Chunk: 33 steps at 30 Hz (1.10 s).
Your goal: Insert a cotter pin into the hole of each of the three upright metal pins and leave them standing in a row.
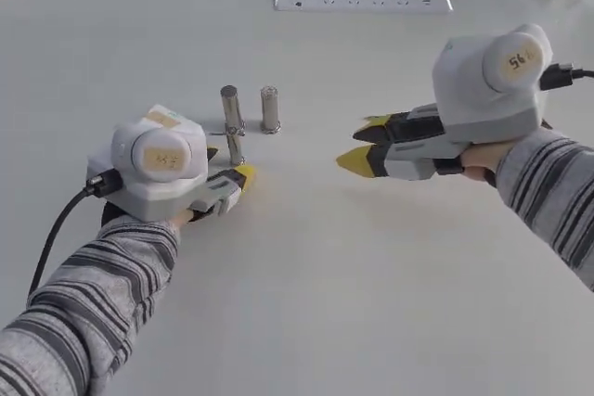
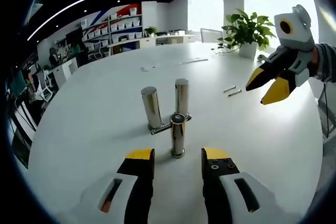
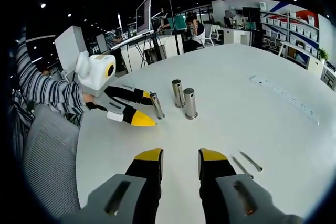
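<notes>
Three upright metal pins (image 1: pixel 269 108) stand clustered on the white tabletop (image 1: pixel 306 266), the nearest pin (image 2: pixel 177 132) between the spread fingers of the left gripper (image 2: pixel 177 155), while the right gripper (image 1: pixel 355 144) hovers well apart, fingers likewise spread, near two loose cotter pins (image 3: pixel 241 166).

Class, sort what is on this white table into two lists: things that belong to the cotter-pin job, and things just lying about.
Belongs to the job: three upright silver metal pins; a thin metal cotter pin, seemingly through the nearest one; two loose thin metal cotter pins.
Just lying about: long white power strip; green leafy potted plant.
</notes>
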{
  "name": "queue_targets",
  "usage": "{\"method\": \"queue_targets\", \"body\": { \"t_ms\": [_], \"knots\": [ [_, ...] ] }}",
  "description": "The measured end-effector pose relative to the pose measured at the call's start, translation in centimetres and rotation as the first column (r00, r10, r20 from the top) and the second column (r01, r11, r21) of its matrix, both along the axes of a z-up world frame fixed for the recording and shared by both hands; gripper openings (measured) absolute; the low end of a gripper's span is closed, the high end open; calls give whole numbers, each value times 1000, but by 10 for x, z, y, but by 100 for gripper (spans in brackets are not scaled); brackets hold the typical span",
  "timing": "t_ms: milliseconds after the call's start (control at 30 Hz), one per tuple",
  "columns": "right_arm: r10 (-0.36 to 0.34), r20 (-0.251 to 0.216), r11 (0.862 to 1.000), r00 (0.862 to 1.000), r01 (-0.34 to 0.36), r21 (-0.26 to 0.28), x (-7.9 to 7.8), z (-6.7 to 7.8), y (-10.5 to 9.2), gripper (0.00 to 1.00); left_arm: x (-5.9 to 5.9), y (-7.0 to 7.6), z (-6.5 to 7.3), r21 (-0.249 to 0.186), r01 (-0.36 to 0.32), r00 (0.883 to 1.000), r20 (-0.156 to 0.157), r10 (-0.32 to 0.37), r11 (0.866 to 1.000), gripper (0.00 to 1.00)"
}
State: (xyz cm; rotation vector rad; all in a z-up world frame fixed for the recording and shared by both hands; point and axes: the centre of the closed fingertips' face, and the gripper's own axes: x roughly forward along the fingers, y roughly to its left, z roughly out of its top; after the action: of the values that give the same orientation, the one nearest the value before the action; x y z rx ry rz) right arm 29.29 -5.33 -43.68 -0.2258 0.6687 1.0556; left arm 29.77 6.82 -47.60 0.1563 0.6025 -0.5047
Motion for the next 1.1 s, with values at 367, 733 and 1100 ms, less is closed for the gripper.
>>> {"method": "queue_targets", "body": {
  "t_ms": [367, 733, 1100],
  "knots": [
    [-6, 76, 999, 997, 3, 35, 29, 5, 25, 32, -9, 0, 22, -88, -15, 1000, 24, 18, 996, 57],
    [-23, 86, 994, 996, 13, 104, 47, 1, 59, 30, -18, -5, 36, -140, 0, 999, 47, 7, 990, 72],
    [-15, 122, 993, 992, 1, 115, 61, -10, 81, 25, -21, -11, 46, -173, 14, 997, 75, -1, 985, 84]
  ]
}}
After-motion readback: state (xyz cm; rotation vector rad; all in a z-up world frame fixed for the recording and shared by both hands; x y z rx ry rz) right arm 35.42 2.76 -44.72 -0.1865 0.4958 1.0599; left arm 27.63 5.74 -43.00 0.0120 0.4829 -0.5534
